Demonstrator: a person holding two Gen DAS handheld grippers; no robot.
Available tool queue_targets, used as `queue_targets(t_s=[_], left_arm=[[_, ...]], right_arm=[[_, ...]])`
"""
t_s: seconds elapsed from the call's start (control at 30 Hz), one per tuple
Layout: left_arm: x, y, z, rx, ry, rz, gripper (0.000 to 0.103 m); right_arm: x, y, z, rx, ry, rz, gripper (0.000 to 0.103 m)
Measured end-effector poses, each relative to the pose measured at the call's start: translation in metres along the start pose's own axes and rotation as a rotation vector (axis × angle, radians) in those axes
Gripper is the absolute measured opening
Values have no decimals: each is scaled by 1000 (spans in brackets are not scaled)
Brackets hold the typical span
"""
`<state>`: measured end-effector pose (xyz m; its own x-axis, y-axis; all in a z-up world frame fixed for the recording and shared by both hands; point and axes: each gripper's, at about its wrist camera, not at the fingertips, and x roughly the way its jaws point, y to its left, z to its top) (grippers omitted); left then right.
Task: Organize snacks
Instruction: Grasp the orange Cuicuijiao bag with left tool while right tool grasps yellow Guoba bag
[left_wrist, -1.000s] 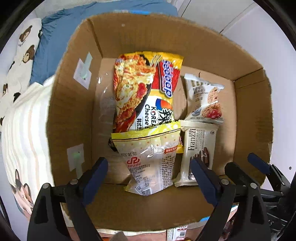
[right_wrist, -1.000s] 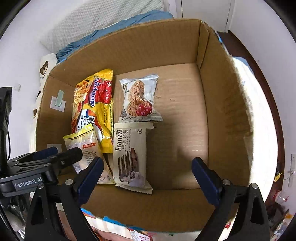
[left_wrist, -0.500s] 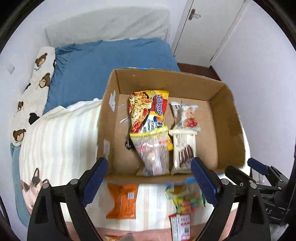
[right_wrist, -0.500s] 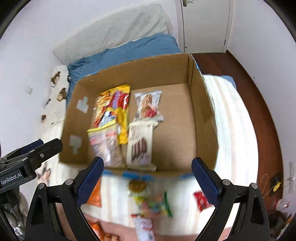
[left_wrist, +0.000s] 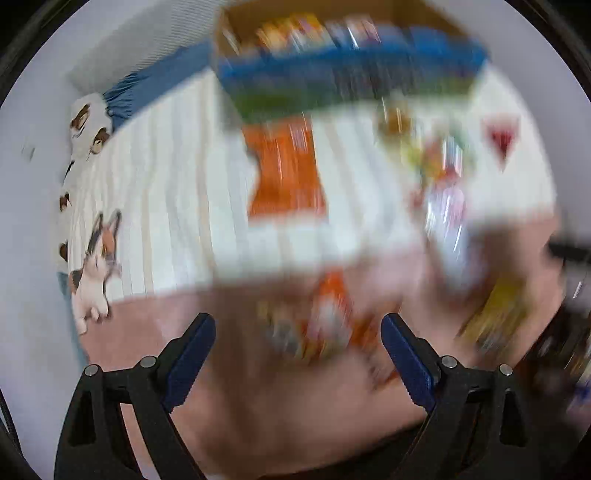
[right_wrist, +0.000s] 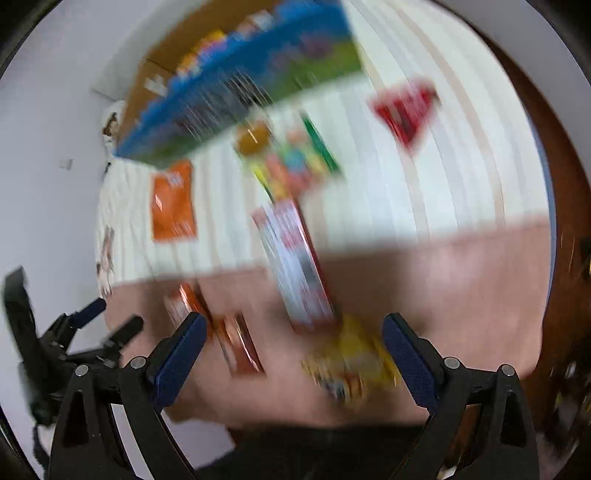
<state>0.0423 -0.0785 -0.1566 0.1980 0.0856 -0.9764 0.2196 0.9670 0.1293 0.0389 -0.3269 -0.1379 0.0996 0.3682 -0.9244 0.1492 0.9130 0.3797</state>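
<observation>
Both hand-held grippers, left (left_wrist: 297, 354) and right (right_wrist: 291, 354), spread, empty. Step: fetching next snack. Loose packets (right_wrist: 173, 202) lie on bed near cardboard box (right_wrist: 236, 85). Next: pick one, descend, pinch.

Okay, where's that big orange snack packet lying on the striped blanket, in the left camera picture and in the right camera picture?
Left wrist view: the orange packet lies upper centre, just below the cardboard box, blurred.
Right wrist view: the orange packet lies left of centre, below the box's lower corner.
Shared landmark: the box's blue printed side; the packet sits on the striped blanket near it in both views.
</observation>
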Motion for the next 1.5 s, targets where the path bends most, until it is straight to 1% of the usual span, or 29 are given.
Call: queue_targets(t_s=[0.03,0.1,0.17,0.23,0.27,0.33,0.37,0.43,0.57,0.6,0.63,0.7,0.73,0.77,0.87,0.9,0.93,0.97,1.0,1.07,1.1,1.13,1.2,1.27,1.3,1.37,1.43,1.47,1.5], left_arm=[[11,-5,-12,38,28,19,92],[31,-15,-25,89,72,39,92],[45,-22,-27,108,90,53,92],[60,-28,-23,117,104,80,92],[65,-29,-19,113,103,91,92],[76,-26,-8,89,105,137,92],[78,-22,-3,68,105,147,92],[82,-6,11,-12,107,139,92],[71,36,30,-184,100,81,92],[64,48,31,-230,90,55,92],[58,55,31,-255,79,31,92],[50,63,29,-274,75,-7,92],[49,63,27,-276,80,-27,92],[51,64,24,-282,97,-47,92],[66,68,18,-325,145,-102,92],[72,69,18,-353,165,-124,92],[79,70,16,-392,181,-160,92],[85,72,14,-427,192,-195,92],[94,75,14,-487,206,-241,92],[105,80,10,-572,211,-307,92],[110,83,8,-626,202,-341,89],[113,85,7,-666,190,-358,83],[118,89,4,-703,171,-344,63],[119,89,2,-688,157,-305,56],[119,87,1,-670,149,-295,55],[114,77,1,-594,131,-247,54],[104,59,1,-476,115,-176,54],[101,48,-1,-398,110,-139,53],[98,37,-3,-344,107,-114,53]], right_arm=[[6,-7,-8,22,16,3,98],[17,-21,-23,67,41,6,98],[32,-31,-36,124,80,26,98],[46,-35,-46,156,109,34,98],[50,-36,-50,165,113,31,98],[62,-39,-56,202,117,15,98],[66,-40,-59,216,117,11,98],[76,-43,-62,258,113,-3,98],[88,-47,-62,296,100,-33,98],[92,-49,-62,306,99,-44,96],[96,-51,-60,314,97,-47,93],[102,-52,-57,309,92,-77,75],[103,-50,-55,288,82,-103,71],[103,-46,-54,259,64,-120,62],[102,-28,-49,148,46,-153,52],[101,-21,-47,105,35,-162,51],[100,-11,-45,42,23,-187,51],[100,-5,-44,8,17,-200,51],[100,2,-43,-32,8,-211,51],[103,11,-41,-82,20,-237,52],[105,14,-39,-77,26,-233,53],[106,13,-39,-62,32,-221,54],[106,11,-40,-34,36,-202,60],[107,7,-39,-5,42,-183,61],[104,-2,-35,7,48,-176,61],[105,-6,-35,42,50,-162,61],[106,-7,-34,43,45,-166,59],[101,-19,-30,32,47,-170,55],[102,-17,-29,6,54,-178,52]])
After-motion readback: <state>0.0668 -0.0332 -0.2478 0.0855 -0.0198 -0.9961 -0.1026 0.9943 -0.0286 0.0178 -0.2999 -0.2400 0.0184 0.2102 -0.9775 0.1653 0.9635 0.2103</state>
